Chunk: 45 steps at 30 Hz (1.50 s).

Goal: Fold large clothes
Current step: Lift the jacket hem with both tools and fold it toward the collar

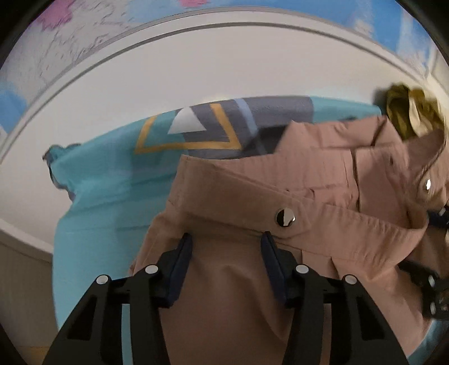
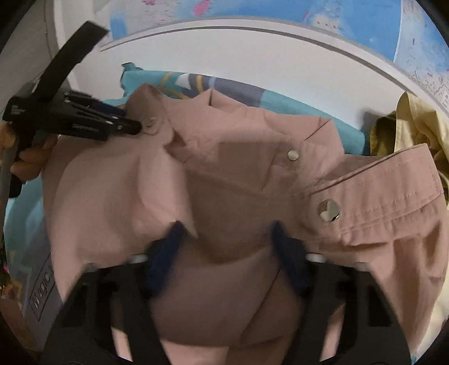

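The pink jacket (image 1: 294, 196) lies bunched on a white table (image 1: 140, 92), on top of a turquoise garment (image 1: 98, 196) with a grey and yellow print that spreads toward the table's left side and far edge. From the left wrist view, the left gripper (image 1: 226, 241) hangs over the jacket's near part with its jaws about half open; pink cloth fills the gap between the dark blue pads (image 1: 182, 252), but they do not press on it. A shiny snap button (image 1: 285, 217) sits on a flap just beyond the right finger. Further right, an olive-yellow garment (image 1: 409, 109) is heaped near the table's far right corner. From the right wrist view, the right gripper (image 2: 227, 233) also stands about half open over a mound of the jacket (image 2: 224, 182), nothing clamped; its fingers are blurred. A wall map (image 2: 280, 11) hangs behind the table.
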Each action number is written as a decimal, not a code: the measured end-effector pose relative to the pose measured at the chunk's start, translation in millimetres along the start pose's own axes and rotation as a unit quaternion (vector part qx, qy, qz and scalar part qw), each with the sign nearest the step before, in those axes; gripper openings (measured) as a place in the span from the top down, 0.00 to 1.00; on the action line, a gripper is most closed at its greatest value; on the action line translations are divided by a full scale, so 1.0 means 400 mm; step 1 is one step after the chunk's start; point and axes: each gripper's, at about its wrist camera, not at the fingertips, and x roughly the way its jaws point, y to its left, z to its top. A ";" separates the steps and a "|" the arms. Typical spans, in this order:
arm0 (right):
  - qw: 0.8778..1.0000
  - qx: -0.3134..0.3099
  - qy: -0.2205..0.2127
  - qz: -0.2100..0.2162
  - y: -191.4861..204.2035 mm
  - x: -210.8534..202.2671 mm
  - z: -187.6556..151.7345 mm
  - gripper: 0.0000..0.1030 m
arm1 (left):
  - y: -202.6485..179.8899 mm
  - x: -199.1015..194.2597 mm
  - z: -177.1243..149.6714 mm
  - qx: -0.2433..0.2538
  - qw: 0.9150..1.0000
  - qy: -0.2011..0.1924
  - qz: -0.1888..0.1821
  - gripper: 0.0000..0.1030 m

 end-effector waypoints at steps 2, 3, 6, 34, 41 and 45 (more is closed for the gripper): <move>1.000 0.017 0.000 0.007 -0.022 0.010 0.017 0.89 | 0.013 -0.010 -0.001 -0.009 1.000 -0.011 -0.006 0.52; 1.000 0.022 -0.006 0.012 -0.034 0.008 0.027 0.92 | 0.019 -0.016 -0.002 -0.011 1.000 -0.015 -0.006 0.52; 0.998 0.029 -0.052 0.012 -0.051 -0.031 0.072 0.94 | 0.044 -0.044 -0.011 -0.023 0.999 -0.037 0.009 0.52; 0.979 0.178 -0.080 0.059 -0.285 -0.225 -0.238 0.28 | 0.091 -0.113 -0.242 0.014 0.996 -0.083 -0.021 0.07; 0.975 0.176 -0.050 0.127 -0.238 -0.133 -0.272 0.57 | 0.117 -0.048 -0.263 -0.059 0.990 -0.052 -0.120 0.42; 0.967 0.179 -0.064 0.170 -0.243 -0.200 -0.254 0.90 | 0.145 -0.096 -0.260 -0.111 0.982 -0.044 -0.150 0.87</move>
